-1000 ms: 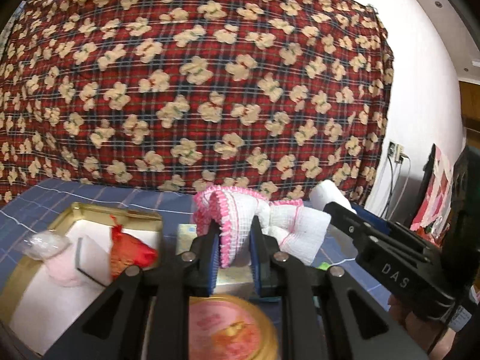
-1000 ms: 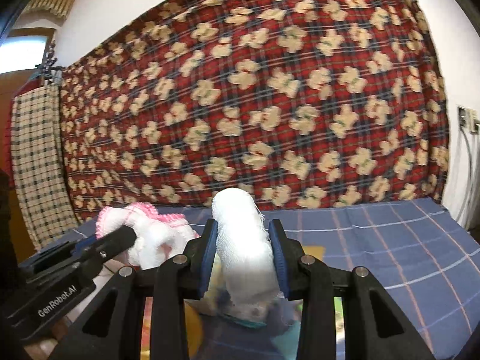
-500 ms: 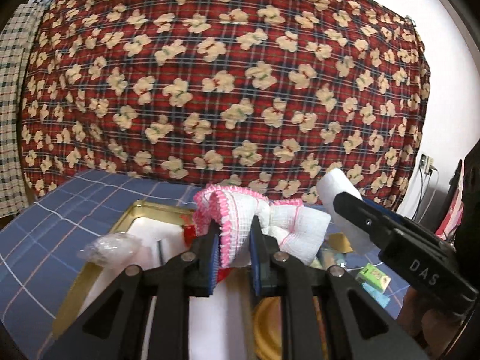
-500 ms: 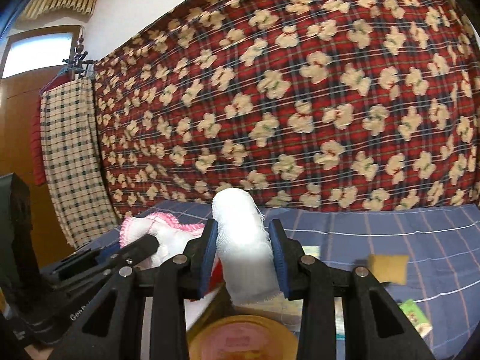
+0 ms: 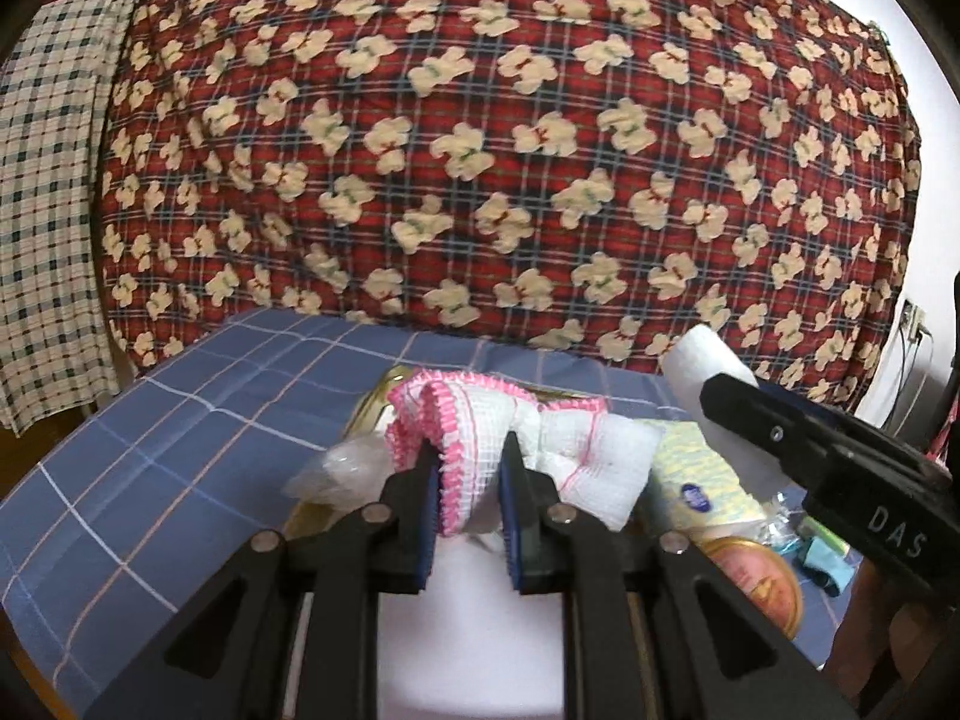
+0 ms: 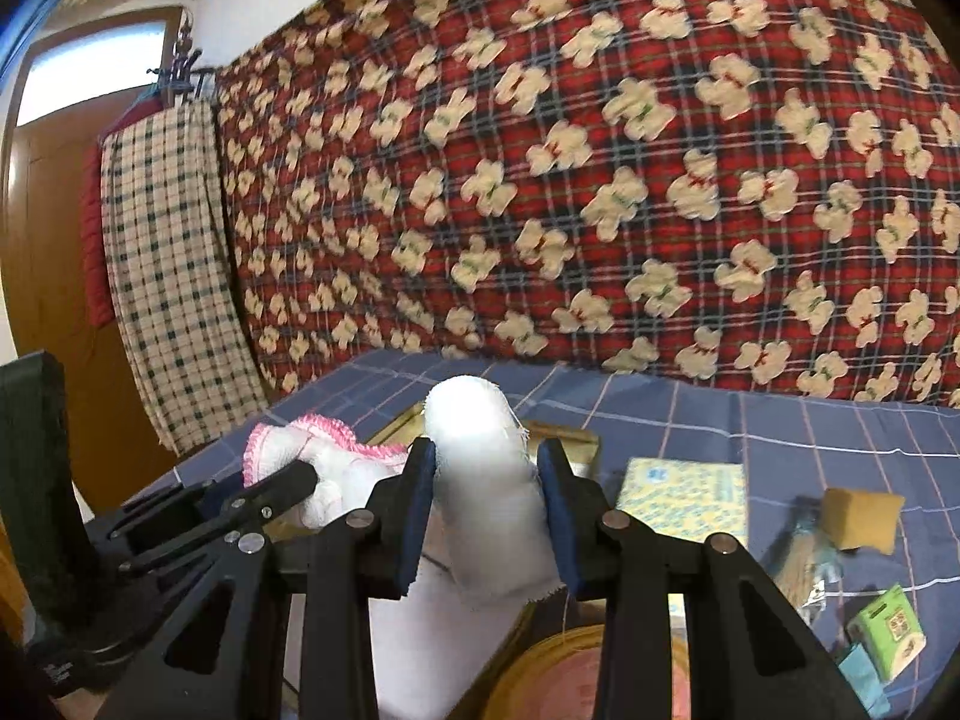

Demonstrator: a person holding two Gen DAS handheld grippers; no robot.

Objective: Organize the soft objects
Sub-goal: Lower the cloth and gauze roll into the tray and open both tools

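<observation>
My left gripper (image 5: 465, 468) is shut on a white cloth with pink crochet trim (image 5: 480, 426), held above a gold-rimmed tray (image 5: 384, 390) with a white floor. The cloth also shows in the right wrist view (image 6: 324, 450), in the left gripper (image 6: 300, 480). My right gripper (image 6: 486, 480) is shut on a rolled white cloth (image 6: 480, 480), held over the tray's right side (image 6: 564, 435). In the left wrist view the right gripper (image 5: 720, 402) holds that roll (image 5: 696, 354) just right of the pink-trimmed cloth.
A clear plastic bag (image 5: 348, 468) lies at the tray's left. A yellow tissue pack (image 6: 684, 498), a round gold tin (image 5: 756, 582), a yellow sponge (image 6: 858, 516) and small green boxes (image 6: 888, 636) lie on the blue checked bedcover (image 5: 180, 450). A red bear-print quilt (image 5: 480, 150) hangs behind.
Both grippers have swung left with their cloths still held. The views now face more of the tray's left side and the checked cloth hanging at the far left.
</observation>
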